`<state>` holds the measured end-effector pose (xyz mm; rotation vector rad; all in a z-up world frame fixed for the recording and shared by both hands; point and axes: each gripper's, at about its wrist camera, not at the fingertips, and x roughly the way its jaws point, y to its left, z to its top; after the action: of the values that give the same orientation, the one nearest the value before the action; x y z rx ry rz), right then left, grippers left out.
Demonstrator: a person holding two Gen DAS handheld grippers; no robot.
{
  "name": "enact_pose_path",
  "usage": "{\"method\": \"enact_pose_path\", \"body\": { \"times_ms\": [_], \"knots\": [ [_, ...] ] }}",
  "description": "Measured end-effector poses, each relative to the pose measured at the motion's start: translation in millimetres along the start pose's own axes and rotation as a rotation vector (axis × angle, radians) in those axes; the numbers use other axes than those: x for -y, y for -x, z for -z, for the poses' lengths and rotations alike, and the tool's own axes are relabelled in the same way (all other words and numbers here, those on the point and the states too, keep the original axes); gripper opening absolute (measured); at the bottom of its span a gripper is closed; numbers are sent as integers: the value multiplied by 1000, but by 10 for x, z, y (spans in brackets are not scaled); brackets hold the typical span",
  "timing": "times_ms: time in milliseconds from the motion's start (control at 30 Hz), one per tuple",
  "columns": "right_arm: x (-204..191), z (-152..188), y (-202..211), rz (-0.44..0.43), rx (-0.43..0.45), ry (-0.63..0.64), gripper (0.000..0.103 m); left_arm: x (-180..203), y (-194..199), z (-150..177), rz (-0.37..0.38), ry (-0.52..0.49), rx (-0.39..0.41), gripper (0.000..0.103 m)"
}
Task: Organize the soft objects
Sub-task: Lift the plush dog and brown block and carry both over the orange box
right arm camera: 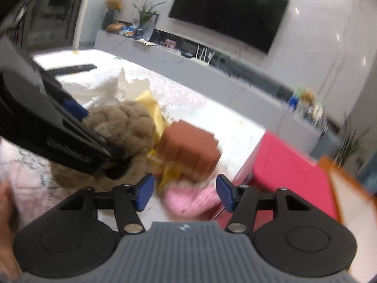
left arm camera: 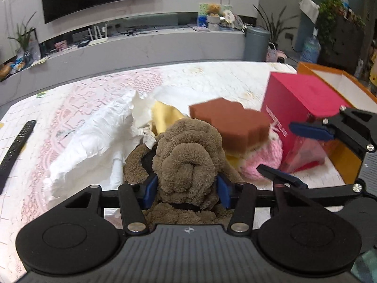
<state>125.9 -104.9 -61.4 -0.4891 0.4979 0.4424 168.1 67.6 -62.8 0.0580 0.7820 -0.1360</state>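
Our left tool [left arm camera: 186, 188] is clamped on the brown towel [left arm camera: 188, 155]; right tool [right arm camera: 186, 192] apart over the pink knit [right arm camera: 188, 200]. Red box [left arm camera: 304, 99] print unreadable.

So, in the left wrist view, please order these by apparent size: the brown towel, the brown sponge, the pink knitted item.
1. brown towel, largest, though nearest the camera
2. brown sponge
3. pink knitted item, partly hidden

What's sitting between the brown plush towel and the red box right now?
The brown sponge stacked on a pink knitted item fills that gap between the brown plush towel and red box; left wrist view shows it clearest.
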Motion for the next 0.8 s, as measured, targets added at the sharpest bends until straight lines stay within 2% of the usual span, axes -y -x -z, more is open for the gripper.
{"method": "enact_pose_path", "body": {
  "times_ms": [133,200,367,433,467,500,800],
  "knots": [
    [-119,-63,-167,72,22,204,61,-116,-62,14,11,27,-8,59],
    [-209,-39,-258,103,24,305,66,-164,-72,24,23,38,-10,59],
    [-382,63,-456,170,57,454,68,-225,-120,-4,44,63,-22,59],
    [-381,90,-531,185,62,480,63,-220,-155,-6,49,65,-28,59],
    [-379,113,-556,185,58,482,52,-221,-171,-4,53,67,-34,59],
    [-386,128,-572,183,53,478,49,-224,-178,1,56,69,-37,59],
    [-321,148,-459,204,118,425,38,-181,-174,45,49,50,-12,59]
  ]
}}
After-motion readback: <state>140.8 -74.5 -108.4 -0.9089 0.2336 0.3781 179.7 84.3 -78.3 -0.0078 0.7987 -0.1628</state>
